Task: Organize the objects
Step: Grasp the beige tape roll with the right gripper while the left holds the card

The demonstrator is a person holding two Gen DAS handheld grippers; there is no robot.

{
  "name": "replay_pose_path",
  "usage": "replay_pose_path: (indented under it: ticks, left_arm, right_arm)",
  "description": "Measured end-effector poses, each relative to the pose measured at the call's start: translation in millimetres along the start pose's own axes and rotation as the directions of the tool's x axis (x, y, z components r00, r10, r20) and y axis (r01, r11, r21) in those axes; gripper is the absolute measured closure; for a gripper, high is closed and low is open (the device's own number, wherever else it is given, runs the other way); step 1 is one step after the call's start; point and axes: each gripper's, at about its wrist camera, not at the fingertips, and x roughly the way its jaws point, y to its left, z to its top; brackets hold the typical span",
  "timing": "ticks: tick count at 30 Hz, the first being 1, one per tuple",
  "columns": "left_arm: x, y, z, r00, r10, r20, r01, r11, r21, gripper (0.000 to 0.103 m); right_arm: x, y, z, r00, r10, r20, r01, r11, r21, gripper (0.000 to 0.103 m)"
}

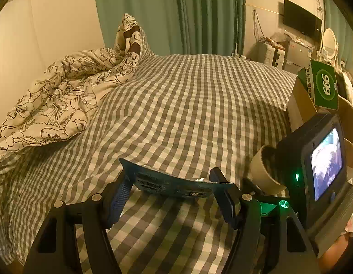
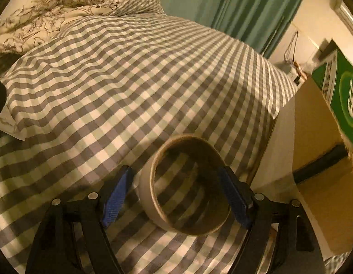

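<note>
Clamped between my left gripper (image 1: 174,190) pads, a flat blue foil packet (image 1: 172,183) hangs above the grey-checked bedsheet (image 1: 188,105), left of the green-flapped cardboard box (image 1: 299,105). Right gripper (image 2: 174,194) grips a tan cardboard tape ring (image 2: 188,187) beside that box; I'd carry both level and release low inside.

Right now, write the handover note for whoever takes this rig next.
Left gripper: shut on a flat blue packet, held above the checked bedspread.
Right gripper: holds a cardboard tape roll; the left pad looks slightly clear of it.
Cardboard box with the green flap sits open at the right.
Done: both items lifted.
Left: likely drop both into the box.
</note>
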Motion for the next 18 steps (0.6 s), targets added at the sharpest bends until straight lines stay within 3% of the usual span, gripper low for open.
replay_pose_path:
  ticks: [2,4,8,11,13,18]
  left_arm:
    - [-1,0,-1,1.000,-0.004,0.004,0.004,1.000,0.003,0.032]
    - [-2,-2,-2,1.000,-0.005,0.005,0.005,1.000,0.006,0.032]
    - [-7,-6,-3,1.000,-0.012,0.011,0.012,1.000,0.015,0.032]
    - [-14,-7,-4,1.000,-0.017,0.016,0.017,1.000,0.011,0.032]
    - [-22,-6,-6,1.000,-0.024,0.019,0.024,1.000,0.001,0.032]
    - [-35,-12,-10,0.999,-0.029,0.029,0.029,1.000,-0.001,0.032]
  right_arm:
    - [9,-14,-5,0.993,0.114,-0.038,-0.109,0.989,0.100,0.036]
    - [5,-28,-11,0.989,0.150,-0.010,-0.146,0.975,0.166,0.051]
    - [-19,-29,-16,0.979,0.201,0.045,-0.205,0.968,0.147,0.076]
    - [-40,-23,-21,0.980,0.185,0.077,-0.193,0.975,0.111,0.081]
    - [-54,-23,-29,0.971,0.218,0.096,-0.229,0.967,0.115,0.087]
    - [-84,-37,-52,0.959,0.252,0.134,-0.269,0.955,0.128,0.089]
